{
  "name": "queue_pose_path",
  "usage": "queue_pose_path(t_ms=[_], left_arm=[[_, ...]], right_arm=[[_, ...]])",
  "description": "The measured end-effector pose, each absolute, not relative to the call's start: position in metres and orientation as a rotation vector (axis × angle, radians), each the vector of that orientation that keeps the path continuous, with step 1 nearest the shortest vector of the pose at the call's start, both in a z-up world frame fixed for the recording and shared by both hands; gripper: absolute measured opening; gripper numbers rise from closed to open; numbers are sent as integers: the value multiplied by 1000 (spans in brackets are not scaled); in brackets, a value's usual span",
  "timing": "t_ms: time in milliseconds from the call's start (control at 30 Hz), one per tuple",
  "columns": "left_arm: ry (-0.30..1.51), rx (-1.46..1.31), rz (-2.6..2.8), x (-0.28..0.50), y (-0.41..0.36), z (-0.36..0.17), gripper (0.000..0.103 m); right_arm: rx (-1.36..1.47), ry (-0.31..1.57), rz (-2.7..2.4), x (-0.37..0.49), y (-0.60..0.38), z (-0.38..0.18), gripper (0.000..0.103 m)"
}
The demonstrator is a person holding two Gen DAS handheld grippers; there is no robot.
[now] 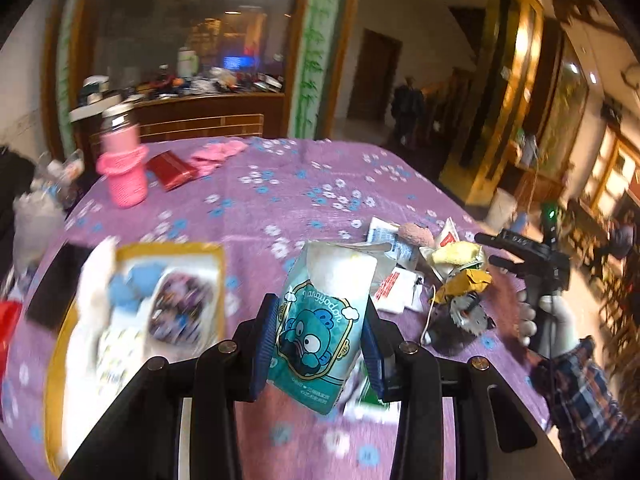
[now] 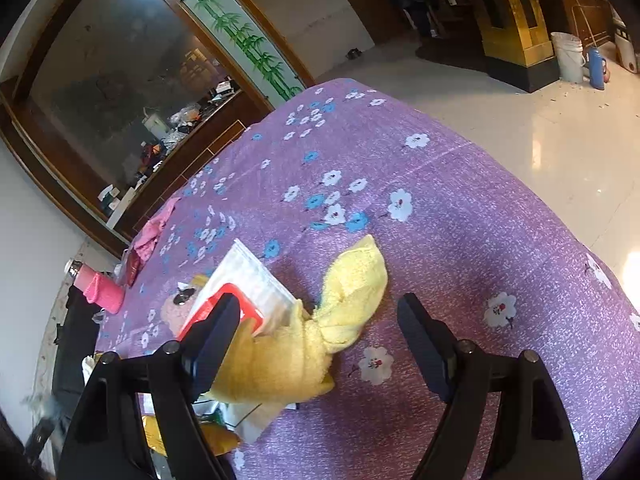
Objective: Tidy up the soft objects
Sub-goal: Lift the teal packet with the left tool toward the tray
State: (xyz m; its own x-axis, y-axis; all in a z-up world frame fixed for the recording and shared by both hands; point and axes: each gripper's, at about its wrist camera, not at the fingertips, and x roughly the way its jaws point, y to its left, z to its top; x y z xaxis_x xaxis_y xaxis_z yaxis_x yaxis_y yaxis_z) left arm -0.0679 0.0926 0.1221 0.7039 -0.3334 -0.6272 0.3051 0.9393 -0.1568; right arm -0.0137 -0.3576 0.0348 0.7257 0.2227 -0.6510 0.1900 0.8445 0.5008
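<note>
At the far left of the left wrist view a gold-rimmed tray [image 1: 218, 280] lies on the purple floral tablecloth [image 1: 280, 200], holding soft items blurred by motion: something white, something blue and a dark patterned packet. Behind it stands a bottle in a pink knitted sleeve [image 1: 124, 168], upright, with a red wallet-like pouch [image 1: 172, 170] and a pink cloth [image 1: 216, 154] beside it.

In the middle, the left gripper [image 1: 320, 344] is closed on a teal tissue pack [image 1: 324, 328] with a cartoon print, its blue pads pressing both flanks. The pack is lifted clear of the cloth, its long axis running up and away from the camera, leaning slightly right, its white torn-open end pointing towards the far side of the table.

To the right lies a heap of sachets, papers and a yellow towel [image 1: 456, 254]. The right gripper [image 1: 496, 250] hangs over it.

In the right wrist view the right gripper [image 2: 320, 320] stands wide apart and grips nothing; the yellow towel [image 2: 320, 332] lies on the cloth between its fingers, nearer the left one, its long axis diagonal, its twisted end pointing up-right.
</note>
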Motion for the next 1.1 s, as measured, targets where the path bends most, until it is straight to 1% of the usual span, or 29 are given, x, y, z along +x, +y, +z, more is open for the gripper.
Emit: queue_pose_path(t_ms=[200,400,533,600,700,867,967,1100], left_arm=[[658,-203,-310,-114,150,120,41],[626,-248,-251,-148,186,124,41],[610,-250,-198,-176,205,129,41],[598,-254,-158,-189,215,134,41],[569,-267,-104,-208,233,143,41],[527,-291,-24,-238,256,152,41],[528,-302,-11,-245,261,152,41],[518,-306,-34,-240,256,152,41]], right_arm=[[510,776,-34,-19,-346,41,80],[443,668,102,-64,-301,110,80],[403,667,246,-78,-250,139,80],[357,682,320,-76,-215,146,82],[307,739,425,-64,-162,144,82],[276,885,524,-51,-93,110,82],[257,915,547,-58,-79,97,82],[208,915,535,-71,-84,95,82]])
